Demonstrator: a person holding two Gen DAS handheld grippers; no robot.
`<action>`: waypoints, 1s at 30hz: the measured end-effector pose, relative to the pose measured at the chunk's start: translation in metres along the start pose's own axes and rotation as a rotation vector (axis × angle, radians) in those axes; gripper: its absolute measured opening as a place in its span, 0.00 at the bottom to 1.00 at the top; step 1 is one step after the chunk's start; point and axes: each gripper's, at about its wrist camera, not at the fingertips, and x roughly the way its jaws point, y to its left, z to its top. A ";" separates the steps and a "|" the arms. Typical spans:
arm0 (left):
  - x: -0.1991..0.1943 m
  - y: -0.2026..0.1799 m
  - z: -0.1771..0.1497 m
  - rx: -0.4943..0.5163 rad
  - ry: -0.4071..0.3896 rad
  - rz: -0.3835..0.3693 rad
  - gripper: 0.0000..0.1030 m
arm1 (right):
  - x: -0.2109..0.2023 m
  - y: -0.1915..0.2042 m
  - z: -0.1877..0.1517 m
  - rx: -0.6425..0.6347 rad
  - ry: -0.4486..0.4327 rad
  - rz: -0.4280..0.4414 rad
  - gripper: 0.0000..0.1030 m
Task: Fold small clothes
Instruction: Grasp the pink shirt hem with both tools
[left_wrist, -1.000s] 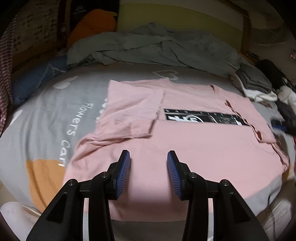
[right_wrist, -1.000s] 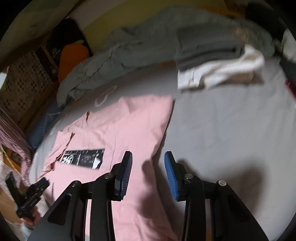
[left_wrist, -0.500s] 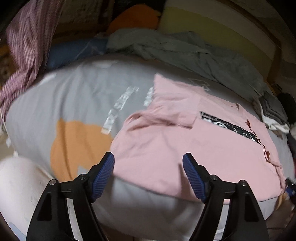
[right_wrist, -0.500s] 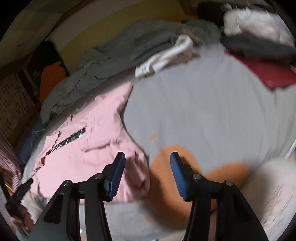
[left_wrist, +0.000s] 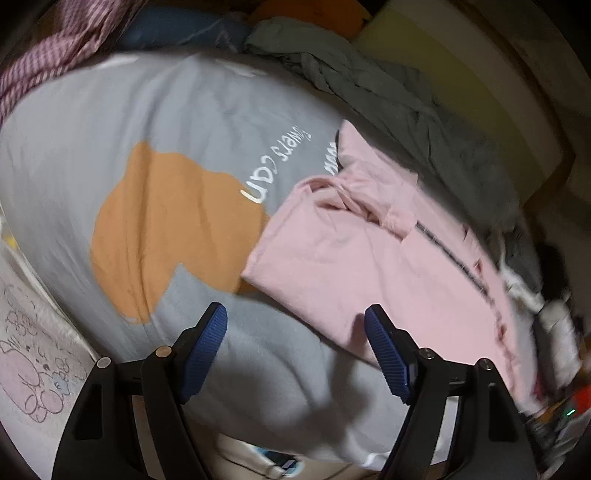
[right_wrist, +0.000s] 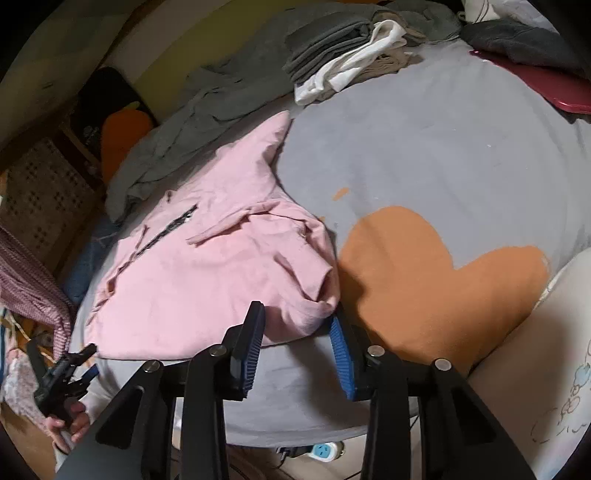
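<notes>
A pink T-shirt (left_wrist: 373, 258) with a black chest print lies flat on the grey bedspread (left_wrist: 129, 110), both sleeves folded inward. My left gripper (left_wrist: 295, 321) hovers open and wide over the bedspread. Its right fingertip (left_wrist: 373, 321) is at the shirt's hem near the lower left corner, and nothing is between the pads. In the right wrist view the same shirt (right_wrist: 207, 280) shows its lower right corner bunched up. My right gripper (right_wrist: 295, 321) has its jaws closing around that corner; the fabric sits between the pads, not visibly pinched.
A crumpled grey blanket (right_wrist: 207, 107) lies behind the shirt. Folded grey and white clothes (right_wrist: 343, 55) and a red item (right_wrist: 535, 85) sit at the far right. An orange heart print (right_wrist: 417, 277) marks the bedspread. A hand (right_wrist: 70, 424) holds the other gripper at the bed's edge. A power strip (right_wrist: 325, 450) lies below.
Both grippers moved apart from the shirt's middle to its two lower corners near the bed's edge. The left jaws widened; the right jaws opened a little, then narrowed around the corner.
</notes>
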 end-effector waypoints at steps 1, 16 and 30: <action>0.000 0.004 0.001 -0.024 -0.001 -0.018 0.70 | 0.001 -0.001 0.000 0.013 0.002 0.006 0.36; -0.026 -0.012 0.057 -0.085 -0.075 -0.236 0.02 | -0.028 0.022 0.031 -0.056 -0.154 0.021 0.03; 0.088 -0.115 0.210 0.065 -0.064 -0.027 0.02 | 0.058 0.107 0.215 -0.182 -0.224 -0.096 0.03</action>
